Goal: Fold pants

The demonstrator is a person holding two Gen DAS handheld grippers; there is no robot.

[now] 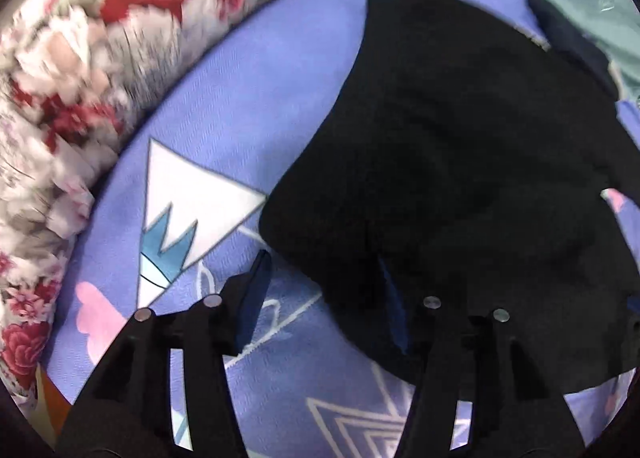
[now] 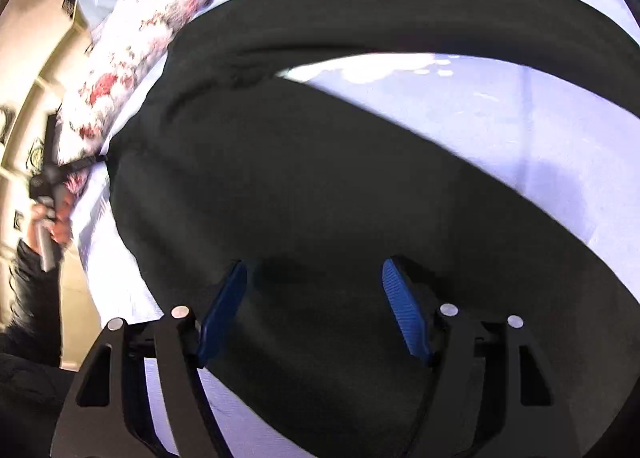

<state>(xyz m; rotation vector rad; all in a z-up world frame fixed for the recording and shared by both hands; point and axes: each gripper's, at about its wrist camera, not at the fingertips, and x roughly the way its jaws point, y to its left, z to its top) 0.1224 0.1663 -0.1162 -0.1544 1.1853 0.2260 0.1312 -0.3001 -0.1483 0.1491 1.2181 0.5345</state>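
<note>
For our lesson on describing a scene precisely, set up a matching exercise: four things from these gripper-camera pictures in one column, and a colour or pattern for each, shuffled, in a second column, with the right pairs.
Things:
1. pants
2. bedsheet
3. quilt
4. pads of the right gripper

Colours or patterns:
A. red and pink flowers on white
B. plain black
C. bright blue, ribbed
D. lilac-blue with printed white triangles

Pairs: 1-B, 2-D, 3-A, 4-C
</note>
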